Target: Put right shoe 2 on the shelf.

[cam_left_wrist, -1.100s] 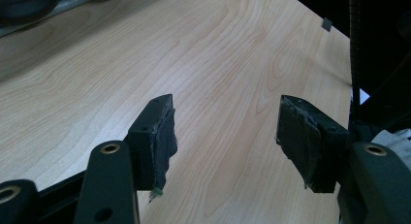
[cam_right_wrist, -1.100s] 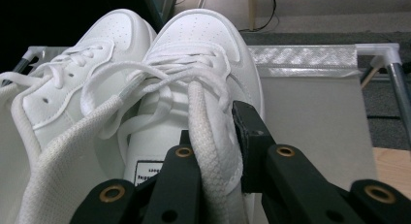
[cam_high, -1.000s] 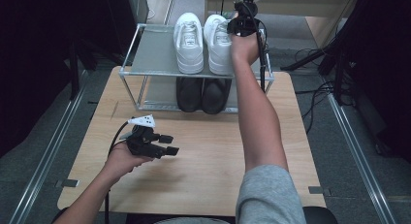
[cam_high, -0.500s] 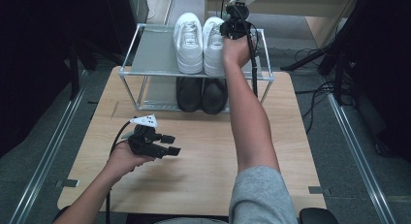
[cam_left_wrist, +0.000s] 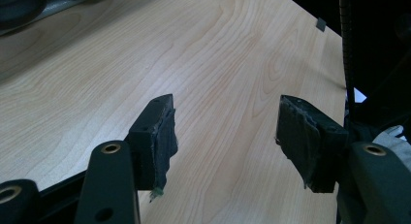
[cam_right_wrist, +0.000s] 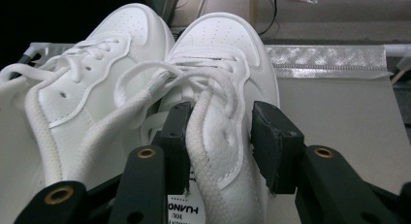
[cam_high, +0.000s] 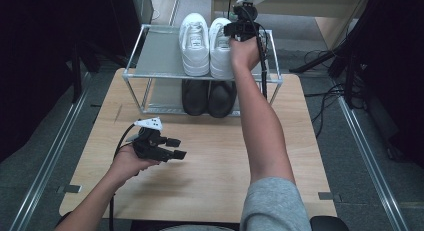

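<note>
Right white sneaker [cam_right_wrist: 228, 88] standing on the top shelf of the metal shoe rack [cam_high: 150, 56], toe pointing away, side by side and touching the left white sneaker [cam_right_wrist: 92, 83]. Collar wall of that right sneaker sitting between the jaws of the right gripper [cam_right_wrist: 218, 136]: one jaw inside the shoe opening against the padded edge, the other jaw outside and apart from the leather, so jaws parted and no longer pinching, having just been opening. In the high view, right gripper [cam_high: 243, 28] reached far forward over the rack at the sneaker's heel [cam_high: 220, 61], arm stretched across the bench [cam_high: 210, 161]. Below, on the rack's lower level, a pair of black shoes [cam_high: 209, 97] side by side under the white pair. Nearer the person, left gripper [cam_high: 175, 148] held low over the bare wooden bench, well apart from the rack, jaws wide with nothing between them, wood grain visible between the pads [cam_left_wrist: 300, 136] in the left gripper view.
</note>
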